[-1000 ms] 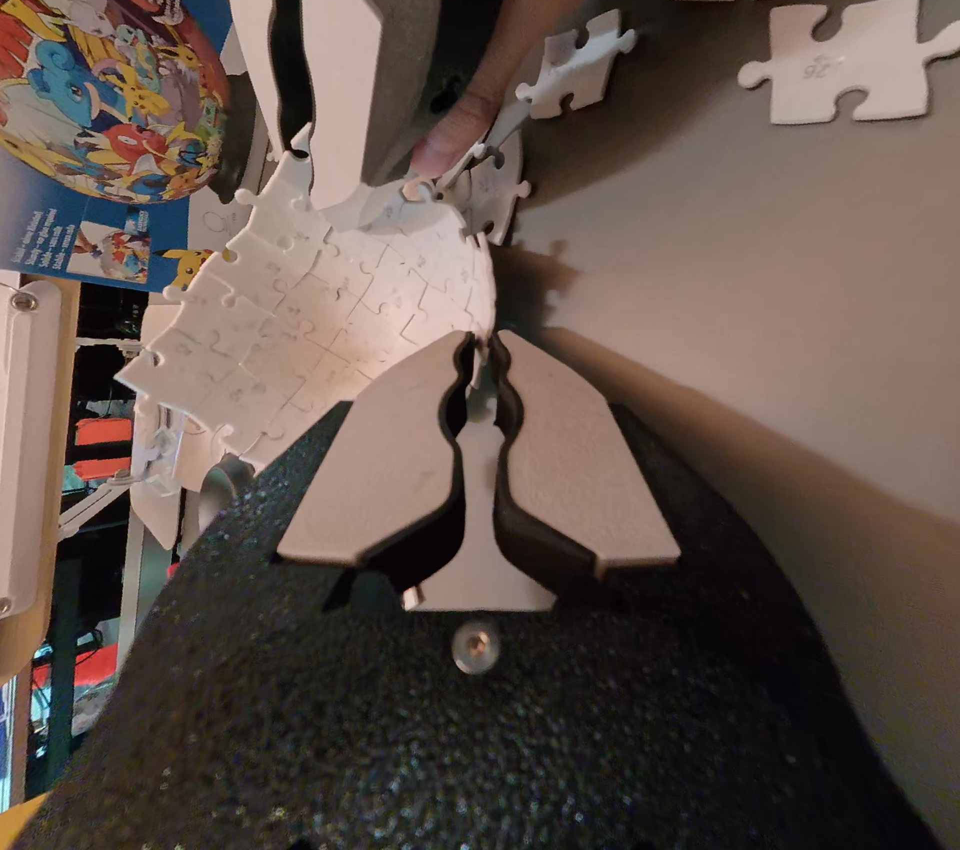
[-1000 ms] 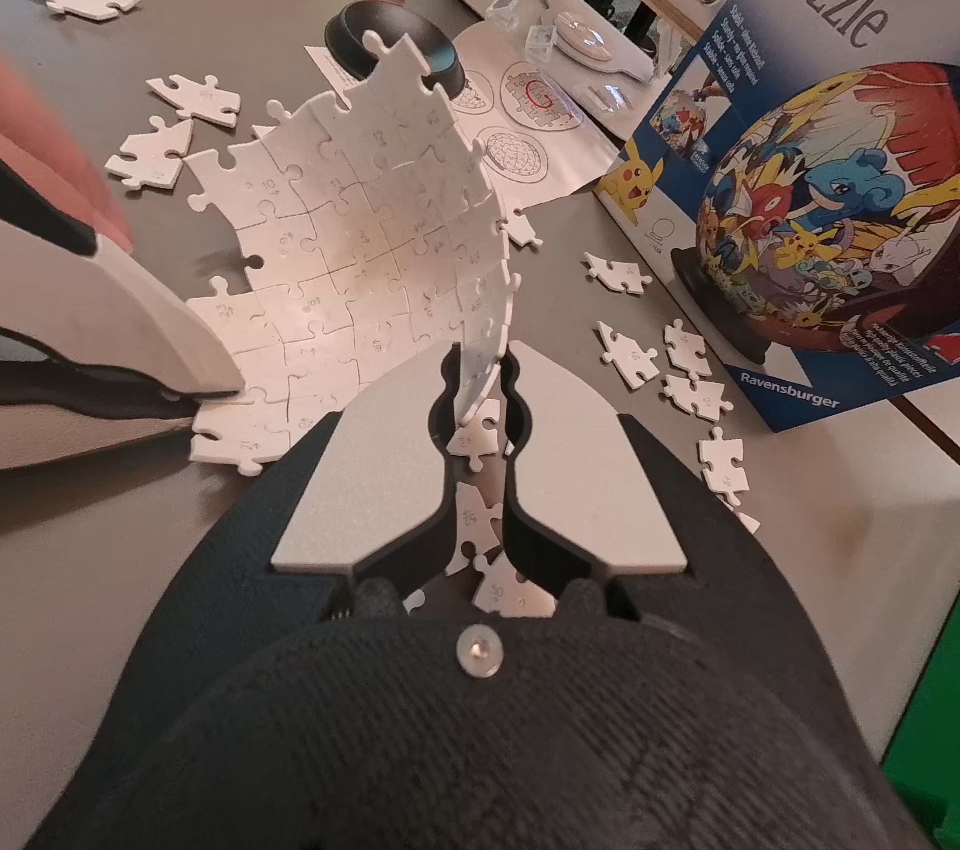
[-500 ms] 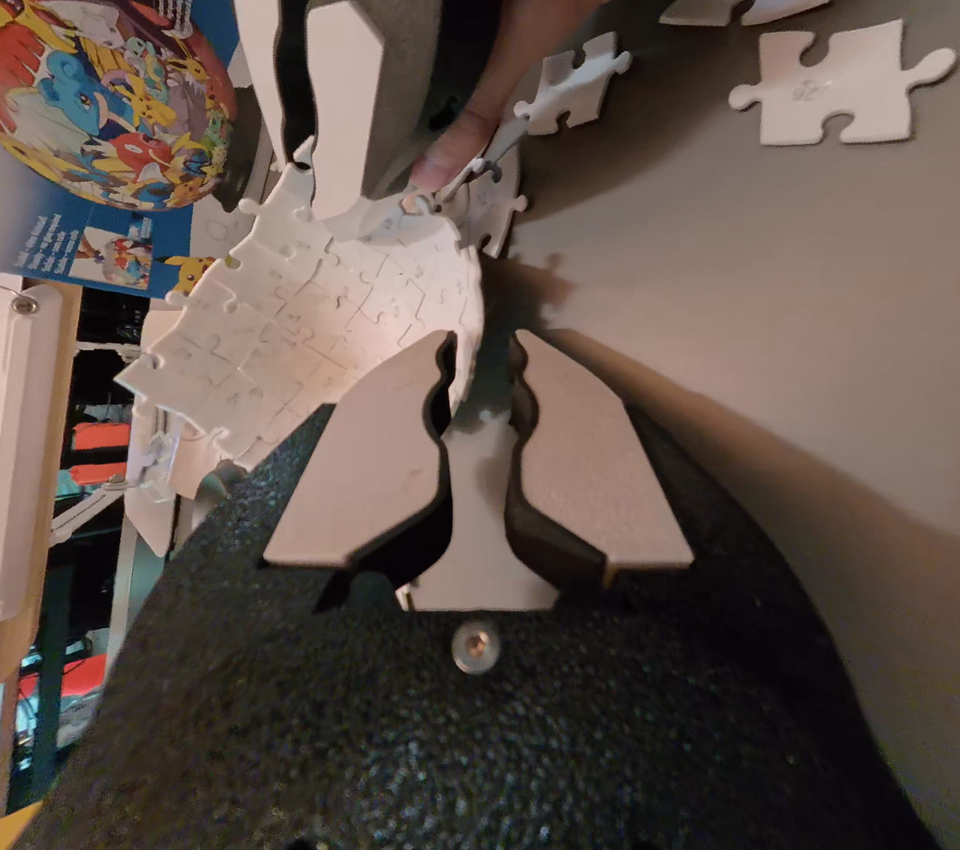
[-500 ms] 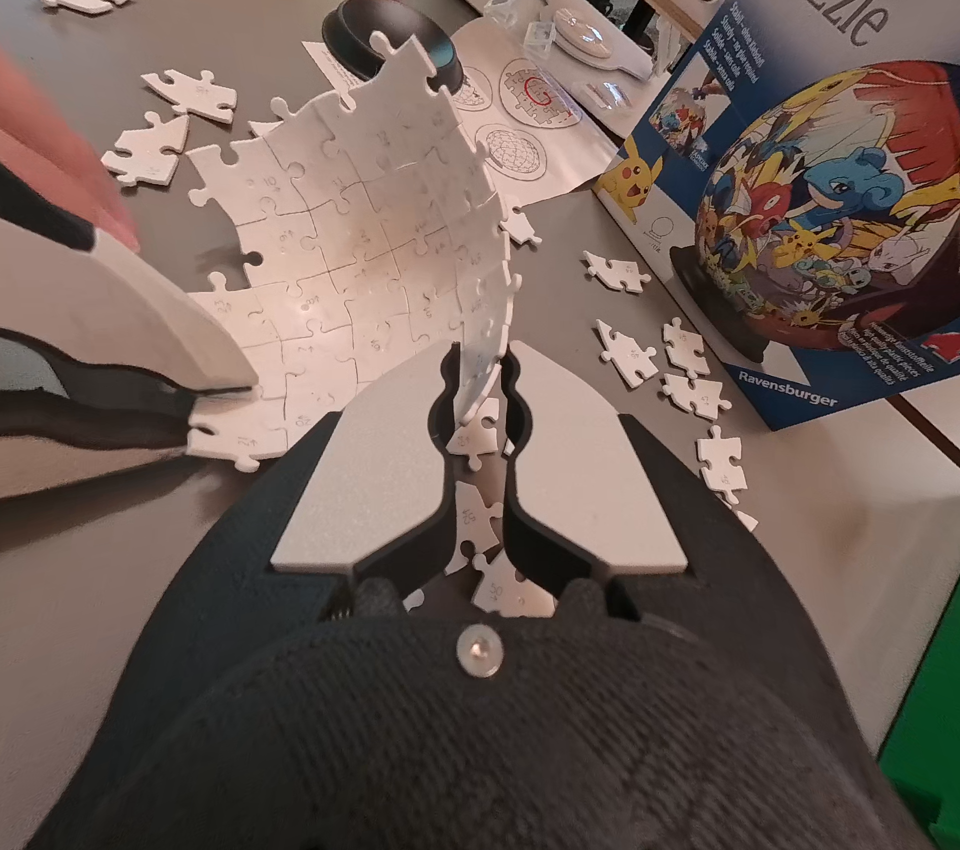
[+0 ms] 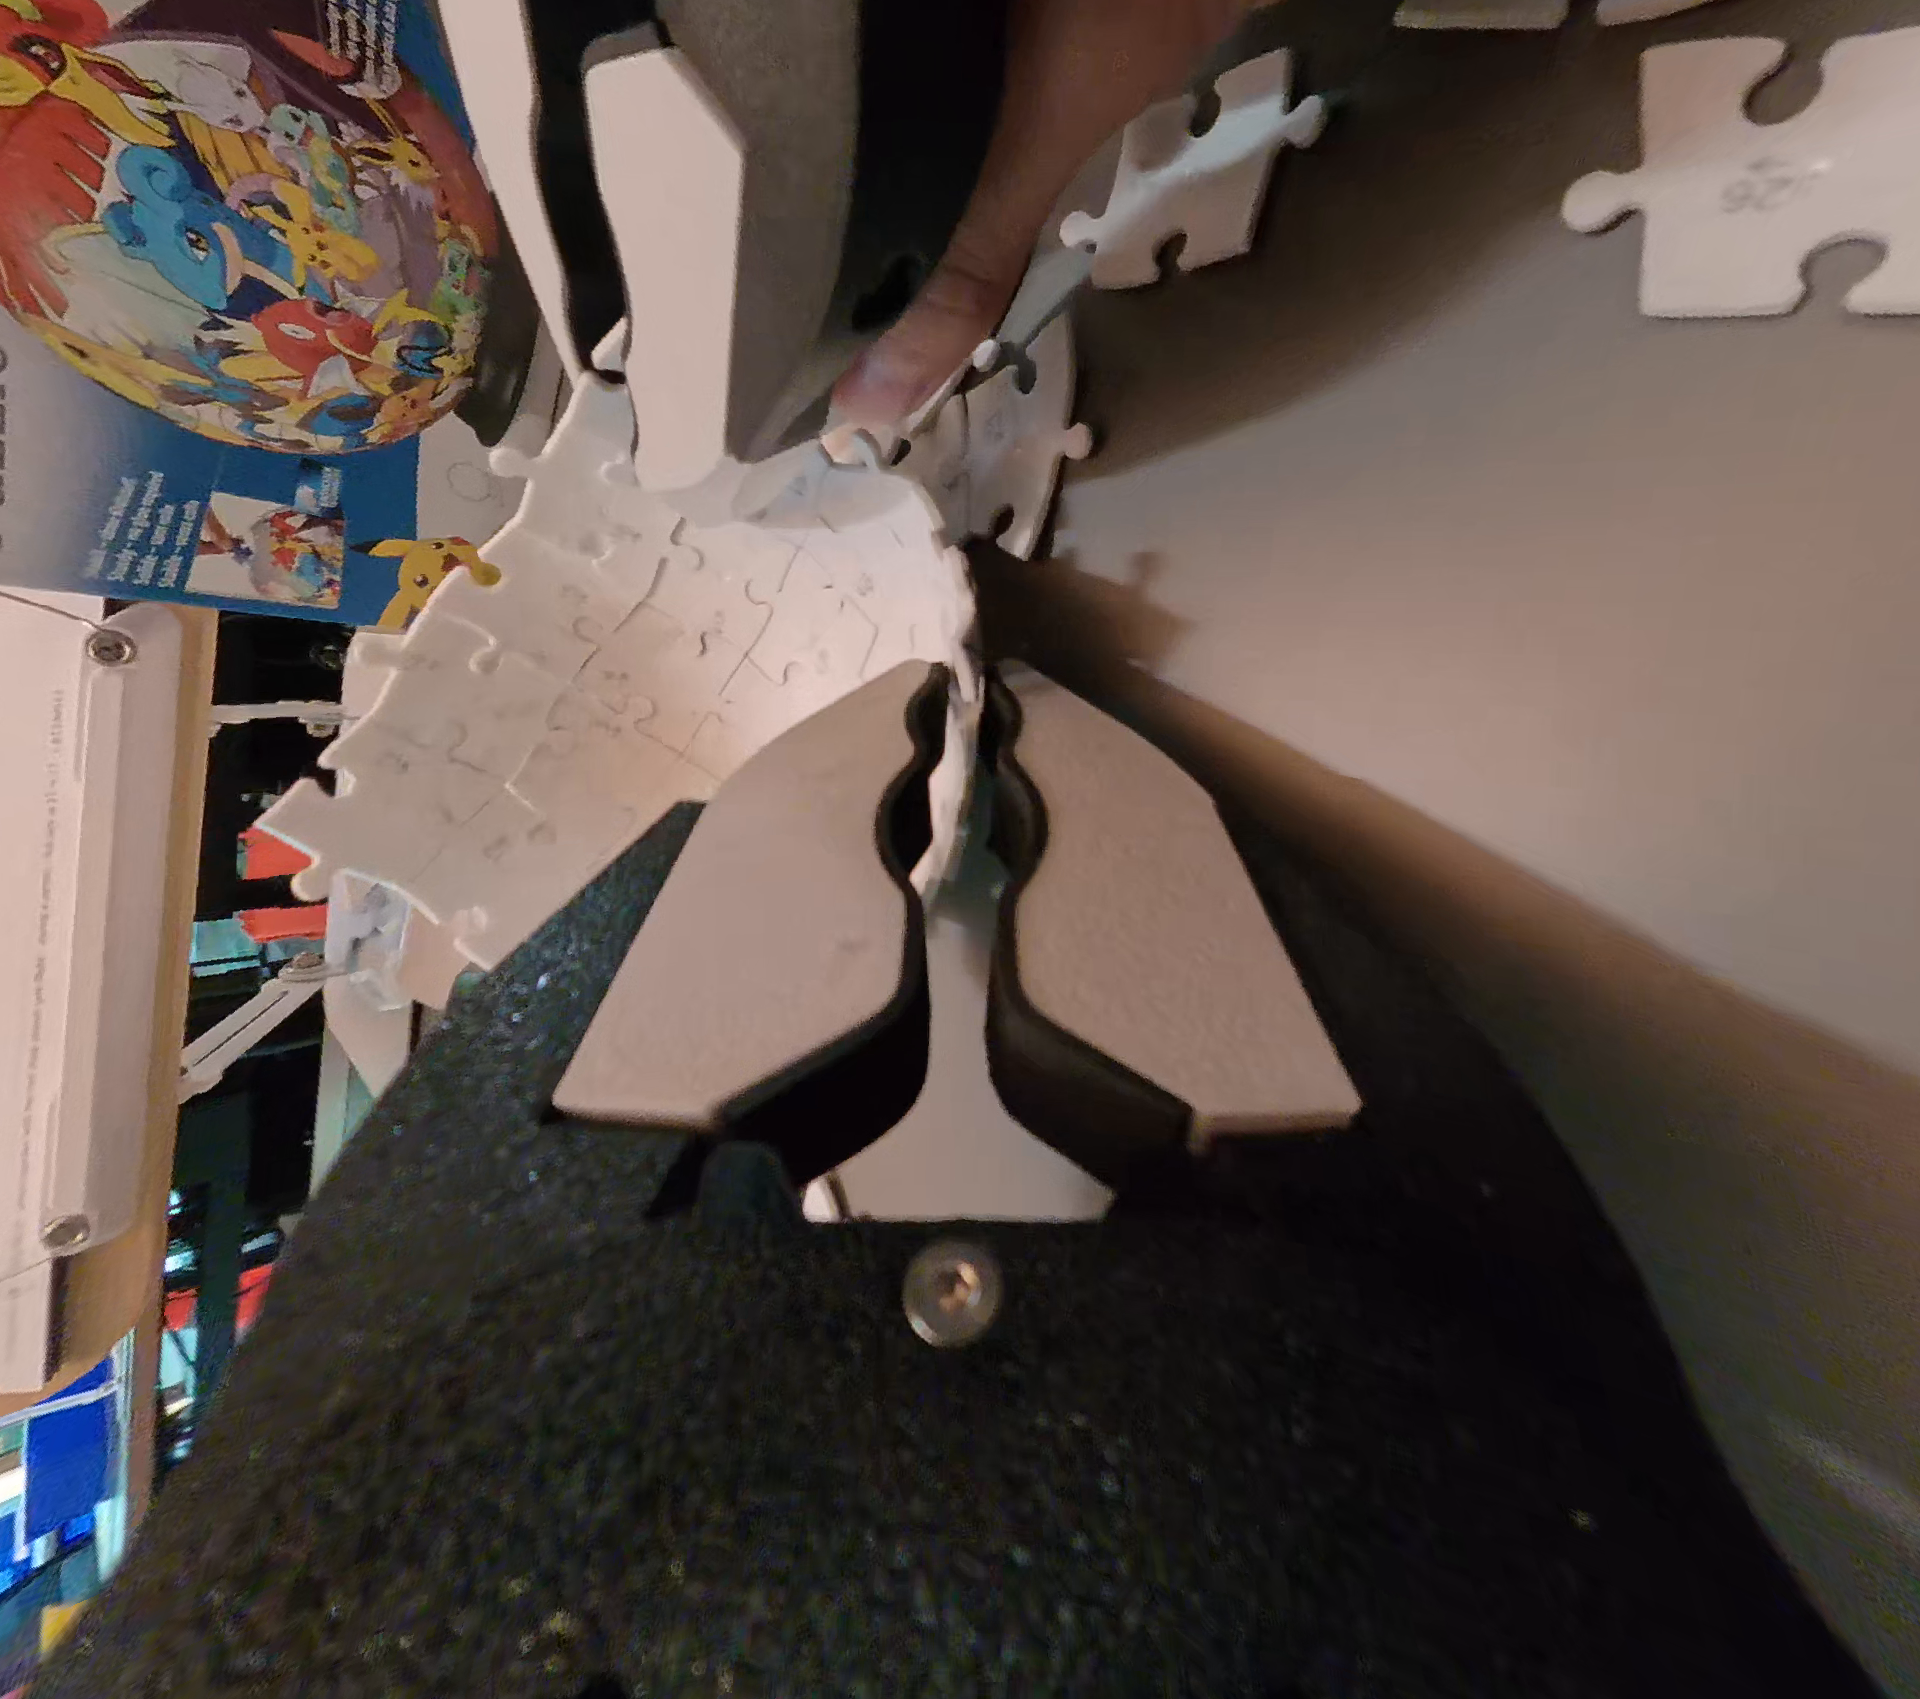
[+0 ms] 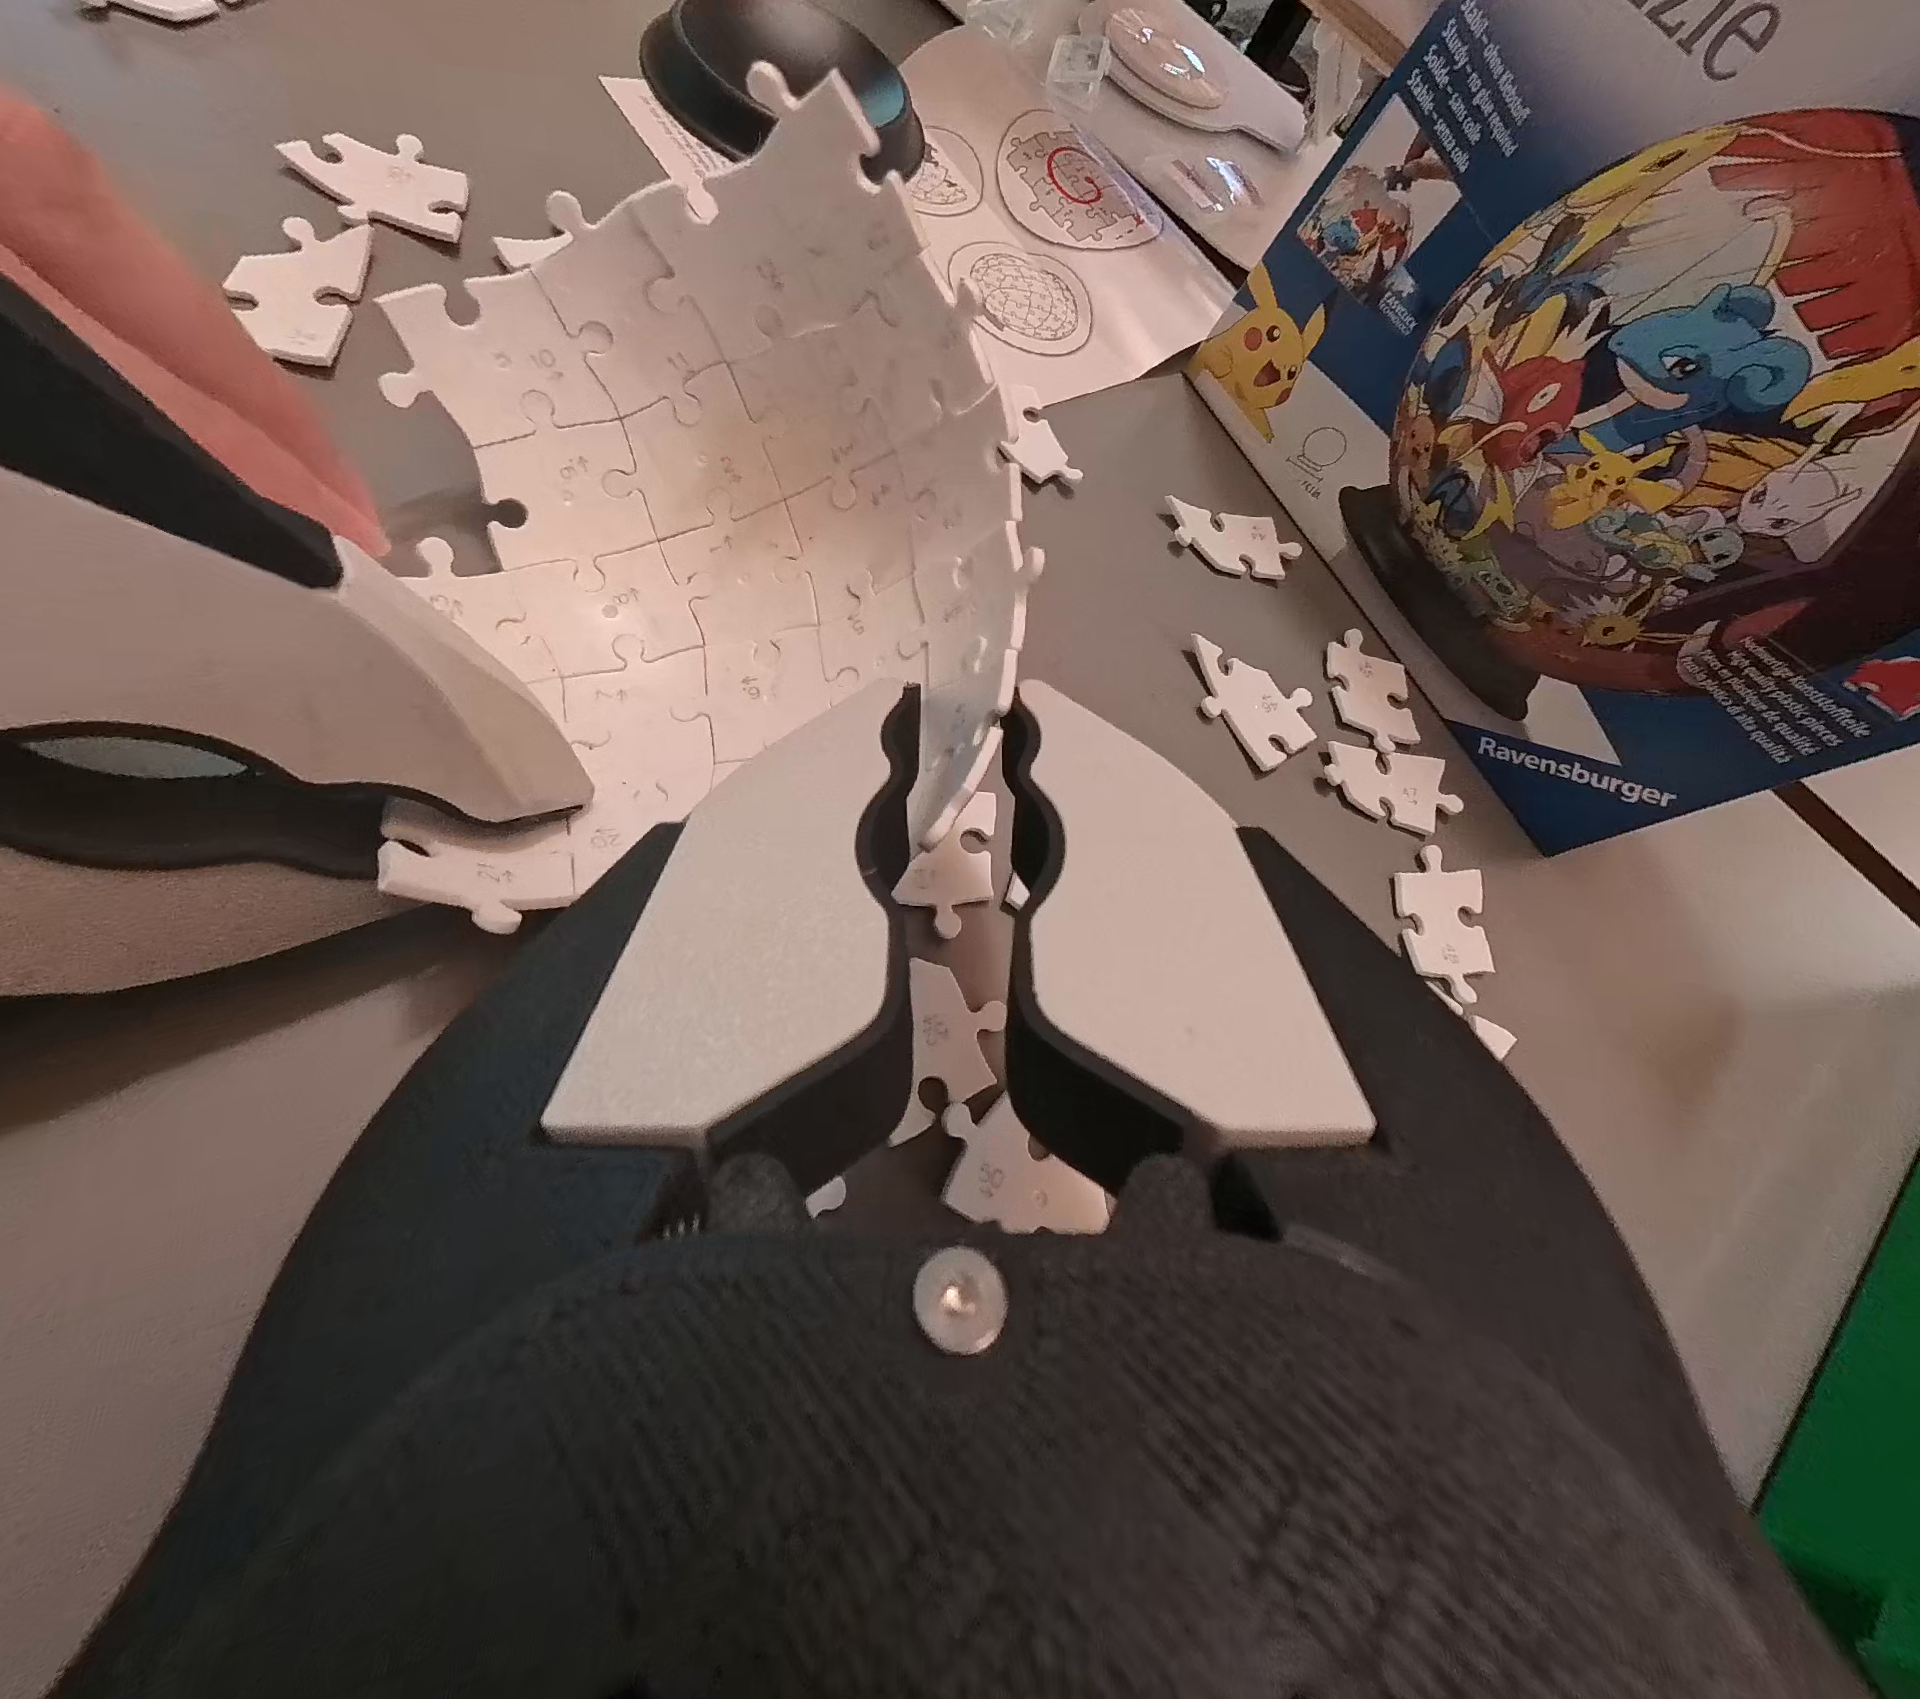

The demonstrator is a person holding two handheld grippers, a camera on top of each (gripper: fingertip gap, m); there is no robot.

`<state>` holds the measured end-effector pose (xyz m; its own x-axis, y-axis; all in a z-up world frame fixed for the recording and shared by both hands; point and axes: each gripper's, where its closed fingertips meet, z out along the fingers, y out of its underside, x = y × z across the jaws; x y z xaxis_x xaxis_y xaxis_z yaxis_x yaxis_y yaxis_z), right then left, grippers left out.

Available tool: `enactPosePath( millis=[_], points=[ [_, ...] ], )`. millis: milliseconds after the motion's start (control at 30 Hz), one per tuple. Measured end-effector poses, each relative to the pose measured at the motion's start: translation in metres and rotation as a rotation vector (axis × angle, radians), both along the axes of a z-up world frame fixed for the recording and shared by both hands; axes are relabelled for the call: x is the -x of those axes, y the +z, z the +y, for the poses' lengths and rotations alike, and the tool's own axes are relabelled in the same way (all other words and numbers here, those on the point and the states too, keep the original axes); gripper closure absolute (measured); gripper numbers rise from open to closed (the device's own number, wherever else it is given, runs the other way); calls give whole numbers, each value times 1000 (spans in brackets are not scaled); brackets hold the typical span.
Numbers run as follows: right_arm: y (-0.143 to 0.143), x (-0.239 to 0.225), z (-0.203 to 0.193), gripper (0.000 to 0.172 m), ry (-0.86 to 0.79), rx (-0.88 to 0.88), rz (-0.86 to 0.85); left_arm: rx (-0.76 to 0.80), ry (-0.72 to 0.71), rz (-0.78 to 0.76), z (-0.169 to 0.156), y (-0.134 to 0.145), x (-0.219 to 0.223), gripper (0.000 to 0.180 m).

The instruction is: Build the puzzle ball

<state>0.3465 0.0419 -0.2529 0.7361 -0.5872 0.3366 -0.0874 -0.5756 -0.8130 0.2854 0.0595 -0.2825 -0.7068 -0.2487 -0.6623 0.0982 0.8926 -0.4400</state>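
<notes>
While both grippers, left [image 5: 961,693] and right [image 6: 961,699], pinched the shell's [image 6: 727,486] rim, I feared any twist could pop its joints.

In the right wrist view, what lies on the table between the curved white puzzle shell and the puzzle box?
In the right wrist view, loose white puzzle pieces lie scattered on the grey table between the puzzle shell and the puzzle box; nothing else.
</notes>
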Motion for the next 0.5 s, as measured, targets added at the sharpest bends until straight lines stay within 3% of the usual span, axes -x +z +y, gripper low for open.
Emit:
enactPosePath(
  millis=[167,267,500],
  points=[
    [-1,0,0,156,-1,5,3,41,12,15,1,2,0,174],
    [0,0,0,157,2,5,-3,56,15,-22,5,9,1,153],
    [0,0,0,157,2,3,1,10,24,-33,34,9,2,157]
  ],
)
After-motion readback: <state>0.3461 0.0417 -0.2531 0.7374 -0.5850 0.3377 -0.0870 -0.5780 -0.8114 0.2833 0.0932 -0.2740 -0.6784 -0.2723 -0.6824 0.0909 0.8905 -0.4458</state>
